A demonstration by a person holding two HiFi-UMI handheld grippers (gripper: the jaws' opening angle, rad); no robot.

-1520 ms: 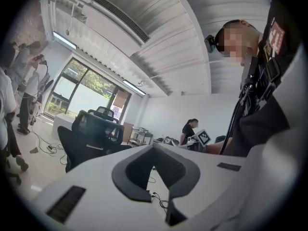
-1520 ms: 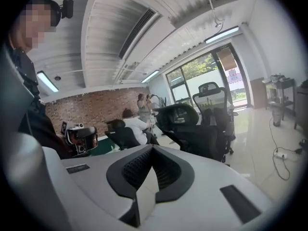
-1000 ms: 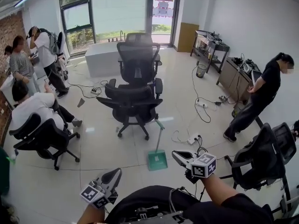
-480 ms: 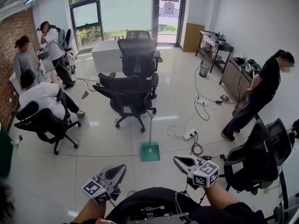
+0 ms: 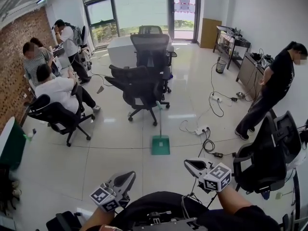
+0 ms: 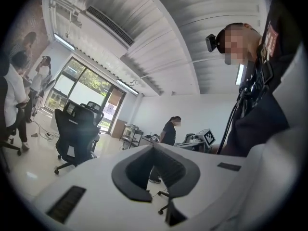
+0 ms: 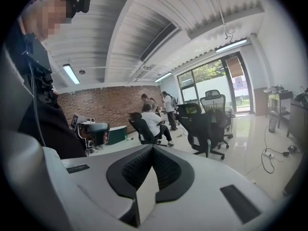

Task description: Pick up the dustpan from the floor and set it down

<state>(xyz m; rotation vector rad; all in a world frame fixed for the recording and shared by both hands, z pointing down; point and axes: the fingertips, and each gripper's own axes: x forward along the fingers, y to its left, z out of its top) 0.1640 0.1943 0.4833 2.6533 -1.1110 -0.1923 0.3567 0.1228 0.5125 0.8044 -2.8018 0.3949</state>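
Well ahead of your left claw (image 5: 126, 177), across the pale floor (image 5: 86, 162), a cluster of black office chairs (image 5: 142, 85) stands with a white desk (image 5: 120, 49) behind it. Off to that claw's left, a person in a white shirt (image 5: 57, 89) sits in another black chair (image 5: 50, 117), and two more people (image 5: 67, 37) stand beyond, near the brick wall (image 5: 14, 71). Just right of your right claw (image 5: 190, 163) is a black mesh chair (image 5: 269, 153). Ahead of that claw a power strip (image 5: 201, 129) lies among cables, and further off a person in black (image 5: 274, 85) stands by a low cabinet (image 5: 249, 71).
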